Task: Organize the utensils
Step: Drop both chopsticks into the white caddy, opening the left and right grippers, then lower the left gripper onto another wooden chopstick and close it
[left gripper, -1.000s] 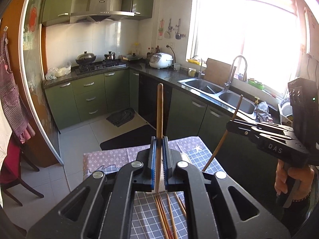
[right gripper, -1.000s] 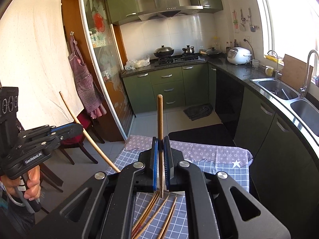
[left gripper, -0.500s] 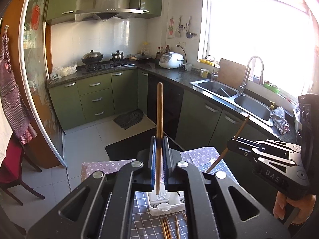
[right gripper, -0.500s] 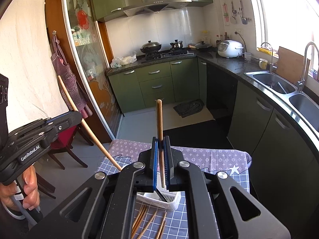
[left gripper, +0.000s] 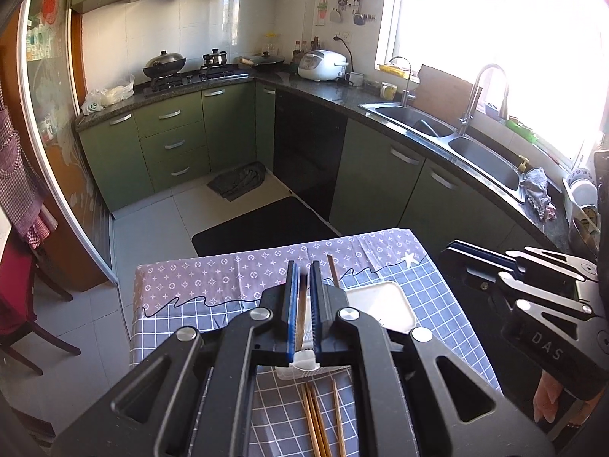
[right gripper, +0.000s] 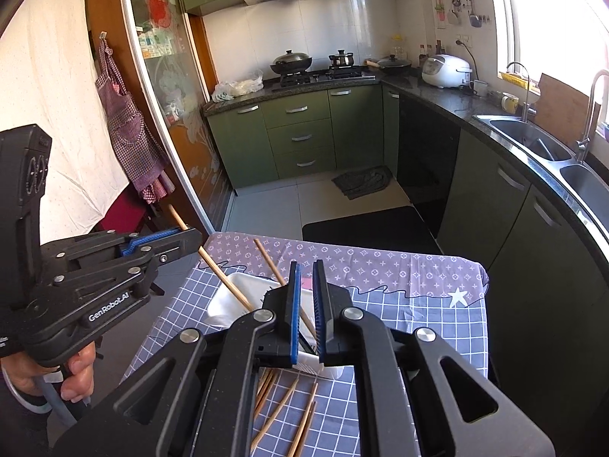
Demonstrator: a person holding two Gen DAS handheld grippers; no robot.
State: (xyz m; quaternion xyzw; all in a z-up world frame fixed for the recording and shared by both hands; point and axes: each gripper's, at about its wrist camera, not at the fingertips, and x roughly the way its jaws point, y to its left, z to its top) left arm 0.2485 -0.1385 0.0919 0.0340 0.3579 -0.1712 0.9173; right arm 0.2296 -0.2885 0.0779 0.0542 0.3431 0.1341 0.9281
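A: Both grippers are over the table [left gripper: 198, 289] now, right above the white holder [left gripper: 384, 301].

B: In the right wrist view the left gripper [right gripper: 190, 242] is clamped on a chopstick [right gripper: 224, 282], its lower end angled down into the holder's rim.

A: And the right gripper [right gripper: 307, 297]? Its jaws stand a little apart, and the second chopstick [right gripper: 272, 266] leans in the holder, passing between the pads. I'd call that released, nothing pinched.

B: Agreed. From the left wrist view, that released stick [left gripper: 333, 274] pokes up just beyond the left gripper [left gripper: 303, 293].

A: So the step in hand, as I judge it, is dropping chopsticks into the holder: one in, one about to go.

B: Next move calls for the left jaws to part so its stick slides in, without tipping the light holder.

A: Then back for the loose chopsticks [right gripper: 293, 411] lying on the checked cloth, just in front of the holder. Plenty left.
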